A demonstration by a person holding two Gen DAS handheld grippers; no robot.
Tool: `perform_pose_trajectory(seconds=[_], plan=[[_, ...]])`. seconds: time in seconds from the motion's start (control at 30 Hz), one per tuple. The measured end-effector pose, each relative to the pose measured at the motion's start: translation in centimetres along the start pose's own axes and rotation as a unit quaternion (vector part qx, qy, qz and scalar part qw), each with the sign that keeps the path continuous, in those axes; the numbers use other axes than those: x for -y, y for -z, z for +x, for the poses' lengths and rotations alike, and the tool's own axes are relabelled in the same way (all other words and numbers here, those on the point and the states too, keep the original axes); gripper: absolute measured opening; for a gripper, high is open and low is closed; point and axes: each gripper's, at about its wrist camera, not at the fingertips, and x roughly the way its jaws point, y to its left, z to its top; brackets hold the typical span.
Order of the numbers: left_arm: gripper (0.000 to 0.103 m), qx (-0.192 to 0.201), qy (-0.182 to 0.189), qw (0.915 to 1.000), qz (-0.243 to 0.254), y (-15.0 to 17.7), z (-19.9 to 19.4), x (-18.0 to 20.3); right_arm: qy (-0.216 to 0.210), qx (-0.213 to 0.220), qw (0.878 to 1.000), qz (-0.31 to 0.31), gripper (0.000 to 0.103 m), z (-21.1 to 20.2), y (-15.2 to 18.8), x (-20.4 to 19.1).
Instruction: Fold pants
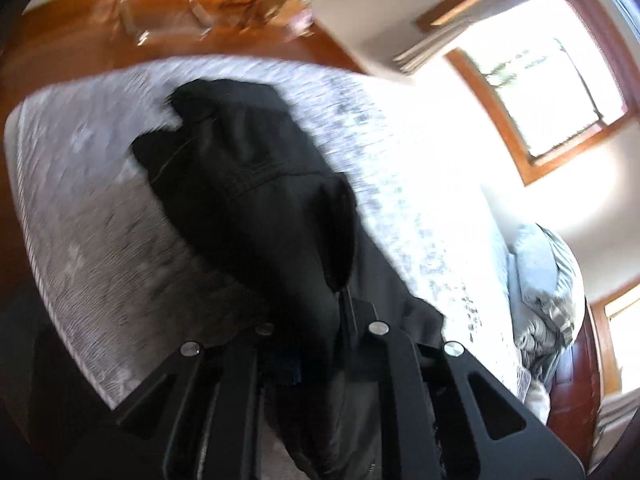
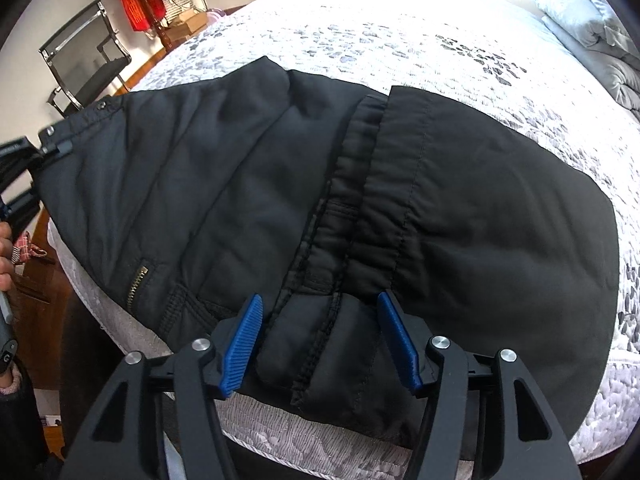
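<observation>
Black padded pants [image 2: 400, 184] lie across the patterned white bed [image 2: 400, 32], with the elastic waistband [image 2: 360, 200] showing in the middle and a brass zipper [image 2: 136, 280] near the front edge. My right gripper [image 2: 320, 340] hangs over the near hem. Its blue pads [image 2: 242, 344] stand apart on either side of the fabric without pressing it. My left gripper [image 2: 52, 142] pinches the pants' left end and holds it off the bed. In the blurred left wrist view the pants [image 1: 248, 168] trail away from the shut left gripper [image 1: 320, 320], whose pads are hidden by cloth.
A folded grey quilt [image 2: 592, 20] sits at the far right of the bed. Beyond the bed's left side stand an office chair [image 2: 86, 56] and a red basket [image 2: 142, 4] on the wooden floor [image 1: 80, 32]. A person's hand [image 2: 6, 256] shows at the left edge.
</observation>
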Motion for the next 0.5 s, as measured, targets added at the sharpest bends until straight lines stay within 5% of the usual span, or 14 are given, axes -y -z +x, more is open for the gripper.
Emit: perform_pose_trajectory(seconds=[0.2, 0.5], plan=[[0.012, 0.029, 0.028, 0.9937, 0.104, 1.9, -1.5, 5.6, -0.021, 0.009, 1.000, 0.019, 0.061, -0.4, 0.1, 0.8], [0.019, 0.022, 0.056, 0.9616, 0.268, 7.5, -1.2, 13.0, -0.028, 0.063, 0.995, 0.069, 0.061, -4.2, 0.5, 3.9]])
